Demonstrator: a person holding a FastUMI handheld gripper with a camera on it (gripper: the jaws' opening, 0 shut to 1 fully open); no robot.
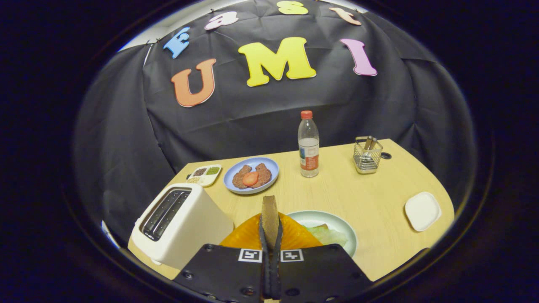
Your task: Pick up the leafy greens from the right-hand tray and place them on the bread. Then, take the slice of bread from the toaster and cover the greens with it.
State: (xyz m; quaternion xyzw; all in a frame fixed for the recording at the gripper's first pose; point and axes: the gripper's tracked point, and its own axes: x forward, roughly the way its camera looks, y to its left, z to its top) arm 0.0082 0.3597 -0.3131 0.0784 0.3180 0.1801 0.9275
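The gripper [270, 246] camera is looking forward and slightly down across the bench [362, 198] (toaster [179, 225] close on its left), facing the booth's wall.

A water bottle [308, 145] with a red cap is standing upright on the wooden table [358, 198], toward its back. A wire basket [367, 156] holding utensils is sitting to its right, well apart. A blue plate [251, 174] is lying left of the bottle, carrying brown patties with a tomato slice [250, 178] on top. Just left of that plate, a small divided dish [204, 174] of seasonings is resting. A white square dish [422, 211] is sitting near the table's right edge.
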